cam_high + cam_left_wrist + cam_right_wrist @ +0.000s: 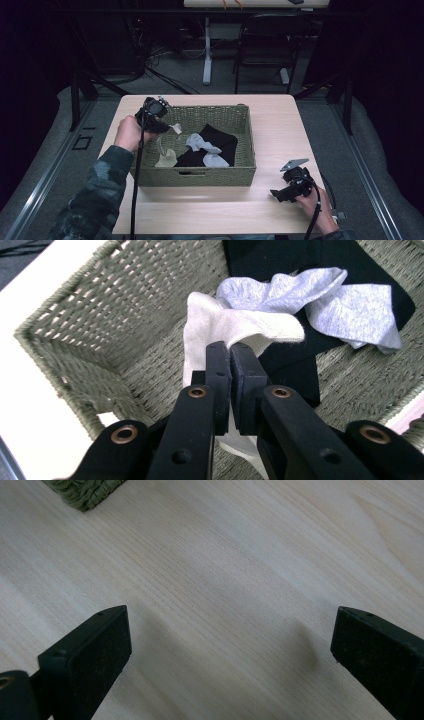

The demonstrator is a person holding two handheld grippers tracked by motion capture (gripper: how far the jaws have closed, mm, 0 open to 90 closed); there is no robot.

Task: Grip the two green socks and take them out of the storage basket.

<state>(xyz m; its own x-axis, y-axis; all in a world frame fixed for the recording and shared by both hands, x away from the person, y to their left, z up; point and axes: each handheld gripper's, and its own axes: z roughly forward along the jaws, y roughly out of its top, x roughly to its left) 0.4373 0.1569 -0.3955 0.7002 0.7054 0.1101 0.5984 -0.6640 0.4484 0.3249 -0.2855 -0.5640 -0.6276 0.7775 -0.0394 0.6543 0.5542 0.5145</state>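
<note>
One cream-white cotton sock (235,327) hangs pinched in your left gripper (231,351), its jaws clamped tight on the cuff, the foot trailing down at the left end of the rectangular green woven basket (240,175). Inside that one basket lie two light grey socks (202,144) on one black cloth (220,137). Your right gripper (230,640) rests near the front right of the pale wooden table (280,130), jaws spread wide, holding nothing.
</note>
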